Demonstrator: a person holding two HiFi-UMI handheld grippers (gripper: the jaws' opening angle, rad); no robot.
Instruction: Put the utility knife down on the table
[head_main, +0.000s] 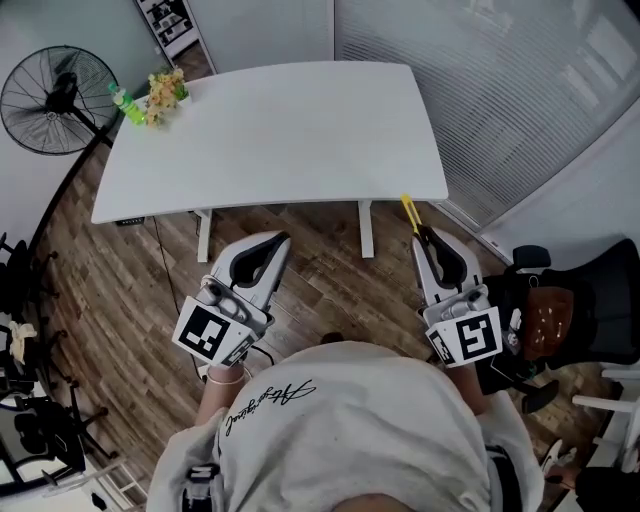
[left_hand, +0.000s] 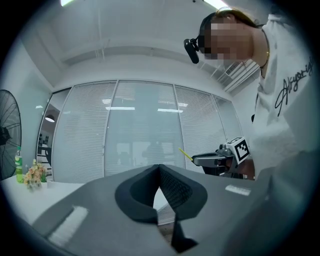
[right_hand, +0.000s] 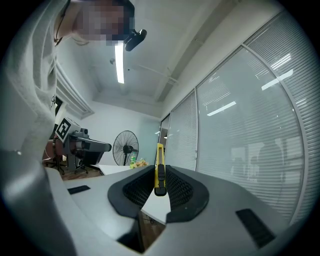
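Observation:
The yellow utility knife (head_main: 410, 213) sticks forward out of my right gripper (head_main: 423, 236), which is shut on it, over the wooden floor just short of the white table's (head_main: 280, 130) near right corner. In the right gripper view the knife (right_hand: 159, 155) stands upright on edge between the black pads (right_hand: 176, 187), its black slider facing the camera. My left gripper (head_main: 282, 241) hovers level over the floor in front of the table, its jaws closed tip to tip with nothing in them. The left gripper view shows the right gripper (left_hand: 196, 159) with the knife (left_hand: 185, 154) off to the right.
A green bottle (head_main: 128, 105) and a small bunch of flowers (head_main: 165, 92) stand at the table's far left corner. A black floor fan (head_main: 55, 85) is left of the table. A black office chair (head_main: 590, 310) stands at the right, with glass walls and blinds behind.

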